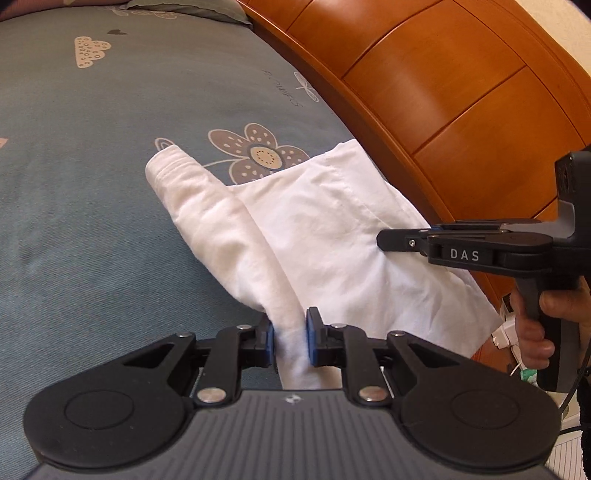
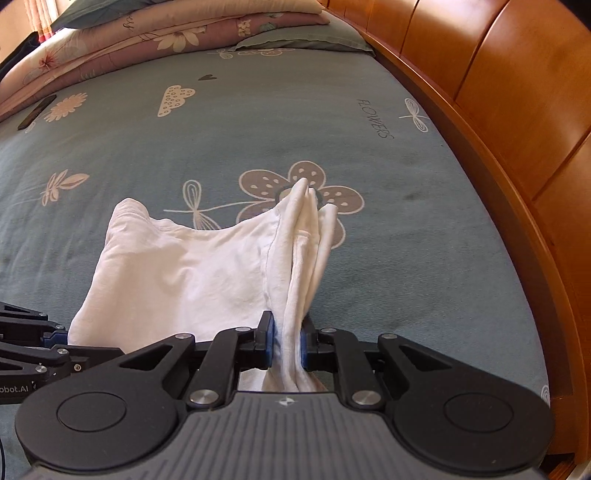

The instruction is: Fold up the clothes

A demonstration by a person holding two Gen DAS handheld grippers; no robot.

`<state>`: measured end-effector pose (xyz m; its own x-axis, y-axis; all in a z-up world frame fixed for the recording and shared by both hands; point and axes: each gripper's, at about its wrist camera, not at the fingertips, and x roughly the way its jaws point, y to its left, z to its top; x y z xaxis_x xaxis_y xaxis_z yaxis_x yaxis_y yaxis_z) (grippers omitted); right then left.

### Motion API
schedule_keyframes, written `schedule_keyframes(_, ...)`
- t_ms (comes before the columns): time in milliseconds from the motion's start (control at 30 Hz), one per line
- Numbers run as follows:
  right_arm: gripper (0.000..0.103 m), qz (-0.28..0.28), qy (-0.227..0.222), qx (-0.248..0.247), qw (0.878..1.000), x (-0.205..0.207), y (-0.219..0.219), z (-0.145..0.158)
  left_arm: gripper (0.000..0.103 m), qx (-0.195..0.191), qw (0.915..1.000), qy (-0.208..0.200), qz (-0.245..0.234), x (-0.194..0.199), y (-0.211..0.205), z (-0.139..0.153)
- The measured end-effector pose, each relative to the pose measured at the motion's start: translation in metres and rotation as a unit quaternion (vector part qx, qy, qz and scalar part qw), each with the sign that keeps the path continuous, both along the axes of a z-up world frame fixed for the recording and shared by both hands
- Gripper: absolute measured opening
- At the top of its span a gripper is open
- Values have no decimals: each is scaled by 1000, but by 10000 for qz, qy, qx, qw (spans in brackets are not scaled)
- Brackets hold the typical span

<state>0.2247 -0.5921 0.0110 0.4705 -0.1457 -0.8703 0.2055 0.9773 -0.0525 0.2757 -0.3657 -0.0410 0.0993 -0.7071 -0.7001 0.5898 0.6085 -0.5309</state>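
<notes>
- Left wrist view: my left gripper [image 1: 290, 341] is clamped on a bunched edge of the white garment [image 1: 314, 229], blue pads pressing the cloth from both sides.
- My right gripper [image 1: 402, 242] reaches in from the right over the cloth, held by a hand [image 1: 535, 325].
- Right wrist view: my right gripper [image 2: 287, 341] is clamped on another gathered fold of the garment.
- The garment hangs from both grippers, its far part trailing on the bed's grey-blue flower-print sheet [image 2: 184, 147], beside the wooden headboard [image 2: 517, 129].
- Folded quilts [image 2: 147, 37] are stacked at the far end.

Floral bedsheet [image 2: 258, 122], wooden headboard [image 2: 517, 110], pillows [image 2: 177, 33]
</notes>
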Motion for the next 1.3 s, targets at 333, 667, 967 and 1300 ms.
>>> schedule_keyframes(333,21,-302,140,-527,9981,-6,-38,-42,17,206,9988,-171,-414,-10,-38,-23)
schedule_keyframes(667,33,-1101,-373,-115,9931,-57,-46,-31,34,582,9842,-1180,-1187,-6,0,-1)
schedule_keyframes(967,31,-1478,-324,887,9845,-62,-47,-67,44,367,9712,-1495,-1816,31,-47,-33)
schedule_keyframes(1300,33,-1377,-1128,2696,9464,-95,12,-57,48,91,9776,-675,-1993,65,-71,-1)
